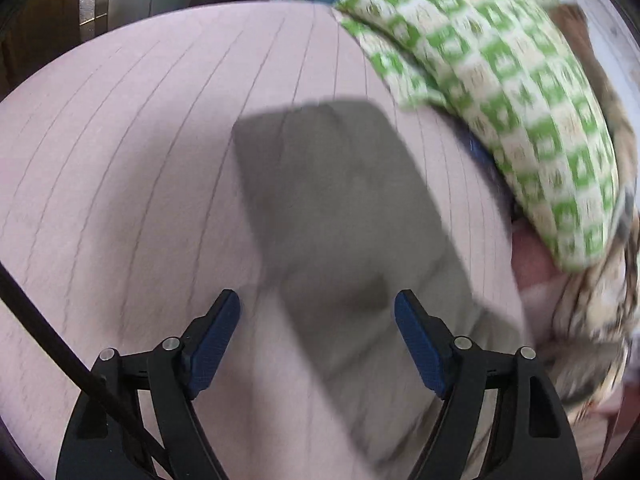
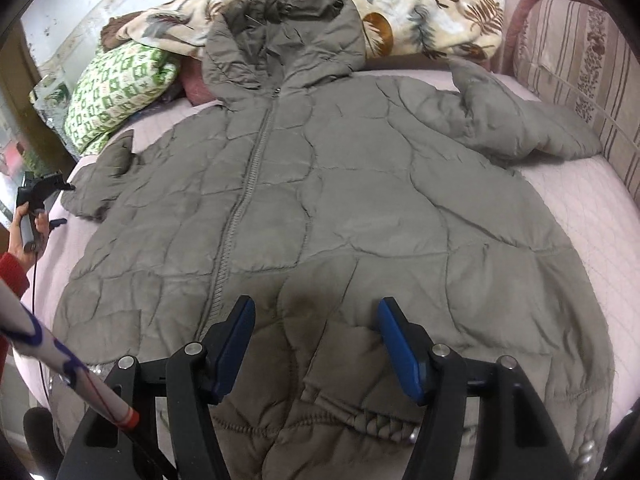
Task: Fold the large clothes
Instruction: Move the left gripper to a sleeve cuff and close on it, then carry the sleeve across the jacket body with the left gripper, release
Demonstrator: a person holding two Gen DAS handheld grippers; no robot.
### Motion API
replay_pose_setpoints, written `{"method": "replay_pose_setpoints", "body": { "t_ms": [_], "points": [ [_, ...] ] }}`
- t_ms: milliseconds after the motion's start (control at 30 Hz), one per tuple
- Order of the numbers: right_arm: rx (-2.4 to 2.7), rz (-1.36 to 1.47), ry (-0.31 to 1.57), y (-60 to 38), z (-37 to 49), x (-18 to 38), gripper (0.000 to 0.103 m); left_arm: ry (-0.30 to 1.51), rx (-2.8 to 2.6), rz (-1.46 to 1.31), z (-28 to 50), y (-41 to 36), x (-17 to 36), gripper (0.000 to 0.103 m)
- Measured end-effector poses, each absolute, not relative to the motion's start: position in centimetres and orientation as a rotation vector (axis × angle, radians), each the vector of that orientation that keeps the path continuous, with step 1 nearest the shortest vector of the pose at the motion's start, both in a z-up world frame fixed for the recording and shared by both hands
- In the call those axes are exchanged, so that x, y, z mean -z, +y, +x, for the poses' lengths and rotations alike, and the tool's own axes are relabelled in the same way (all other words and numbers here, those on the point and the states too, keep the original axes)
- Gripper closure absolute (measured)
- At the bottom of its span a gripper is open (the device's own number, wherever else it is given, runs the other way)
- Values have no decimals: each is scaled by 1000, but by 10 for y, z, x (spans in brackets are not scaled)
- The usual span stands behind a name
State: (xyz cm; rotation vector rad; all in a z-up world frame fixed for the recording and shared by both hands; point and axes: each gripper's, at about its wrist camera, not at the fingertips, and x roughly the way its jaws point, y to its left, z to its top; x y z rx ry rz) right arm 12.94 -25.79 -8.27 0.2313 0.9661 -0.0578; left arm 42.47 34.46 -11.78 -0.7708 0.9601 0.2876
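A grey quilted hooded jacket (image 2: 320, 208) lies face up and zipped on the pink bed, hood toward the far side, both sleeves spread outward. My right gripper (image 2: 316, 320) hovers open over the jacket's lower front near the hem, nothing between its fingers. In the left wrist view, the jacket's sleeve (image 1: 340, 208) shows blurred on the pink sheet, and my left gripper (image 1: 316, 312) is open just above its near end. The left gripper (image 2: 44, 188) is also seen at the far left of the right wrist view, held by a hand beside the sleeve cuff.
A green and white patterned pillow (image 2: 116, 88) (image 1: 500, 80) sits at the bed's head beside a leaf-print blanket (image 2: 380, 8). A striped cushion (image 2: 576, 64) lines the right side. The pink quilted bedsheet (image 1: 120, 180) spreads under everything. A red sleeve (image 2: 12, 272) shows at left.
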Motion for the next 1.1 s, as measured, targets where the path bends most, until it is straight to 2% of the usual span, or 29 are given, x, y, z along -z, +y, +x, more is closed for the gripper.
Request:
{"method": "replay_pose_setpoints", "body": {
  "t_ms": [100,133,167,200,333,467,633,767,900,1100],
  "points": [
    [75,208,980,-256,135,87,35,945,-311,-823,445,350,120,16],
    [79,200,985,-255,138,89,35,954,-323,-818,450,350,119,22],
    [82,196,987,-255,139,90,35,972,-344,-791,453,349,117,58],
    [85,193,990,-254,140,91,35,1014,-364,-753,455,348,114,88],
    [69,199,985,-254,137,88,35,989,-455,-739,432,371,87,93],
    [56,217,972,-257,127,84,41,943,-534,-717,403,392,54,94],
    [33,245,931,-263,109,70,42,885,-496,-558,382,353,12,95],
    [20,258,895,-267,95,60,42,841,-299,-452,367,281,-27,96],
    [16,290,866,-277,83,55,42,827,-52,-383,355,178,-53,96],
    [42,347,836,-305,65,53,42,915,306,-345,334,5,-35,96]
  ]
}}
